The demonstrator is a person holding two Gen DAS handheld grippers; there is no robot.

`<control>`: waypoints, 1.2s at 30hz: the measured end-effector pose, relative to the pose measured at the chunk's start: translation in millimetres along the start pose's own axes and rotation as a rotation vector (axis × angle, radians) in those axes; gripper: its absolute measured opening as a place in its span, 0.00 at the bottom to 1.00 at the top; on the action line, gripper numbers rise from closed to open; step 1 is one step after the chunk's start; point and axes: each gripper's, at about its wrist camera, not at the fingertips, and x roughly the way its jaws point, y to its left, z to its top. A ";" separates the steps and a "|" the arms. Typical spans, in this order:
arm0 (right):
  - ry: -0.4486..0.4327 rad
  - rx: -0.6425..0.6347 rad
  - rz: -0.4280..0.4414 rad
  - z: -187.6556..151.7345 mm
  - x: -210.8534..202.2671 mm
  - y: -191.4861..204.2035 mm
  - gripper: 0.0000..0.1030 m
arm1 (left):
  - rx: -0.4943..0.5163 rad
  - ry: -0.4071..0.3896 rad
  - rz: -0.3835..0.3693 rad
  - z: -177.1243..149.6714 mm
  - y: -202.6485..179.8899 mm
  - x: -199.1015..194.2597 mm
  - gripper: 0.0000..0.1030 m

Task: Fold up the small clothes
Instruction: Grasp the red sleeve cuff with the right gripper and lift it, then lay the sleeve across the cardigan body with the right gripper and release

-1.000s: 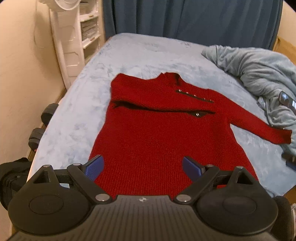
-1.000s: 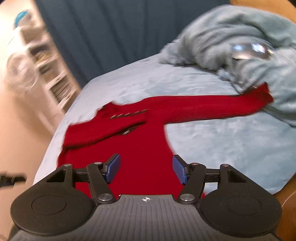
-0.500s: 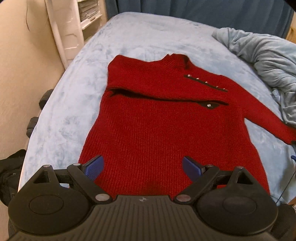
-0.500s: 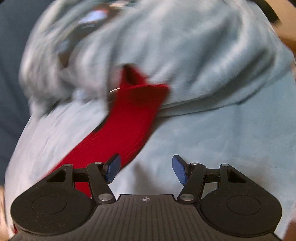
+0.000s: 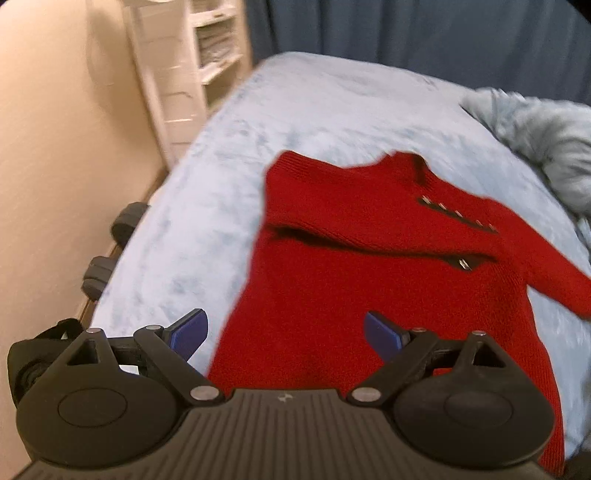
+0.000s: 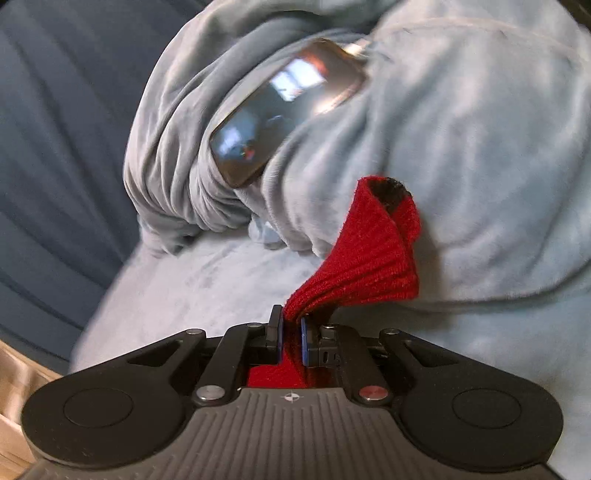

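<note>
Home bedroom: bed with pale blue cover, rumpled blanket, dark curtain, white shelves.

A pale blue bed cover stretched ahead of me, with a dark blue curtain hanging behind it. To the left stood a white shelf unit against a beige wall. A rumpled grey-blue blanket was heaped on the bed's right side, and a dark, glossy phone lay tilted on its folds.
</note>
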 end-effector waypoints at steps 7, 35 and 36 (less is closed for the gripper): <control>-0.158 -0.563 0.133 -41.9 -25.0 199.3 0.08 | -0.137 0.016 0.031 -2.5 68.4 -0.3 0.92; 0.229 -0.941 0.269 -249.6 -191.8 151.4 0.58 | -0.143 -0.005 -0.095 -35.2 72.3 -20.5 0.92; 0.222 -0.950 0.276 -252.0 -208.4 144.7 0.59 | -0.116 0.003 -0.092 -40.1 64.8 -25.1 0.92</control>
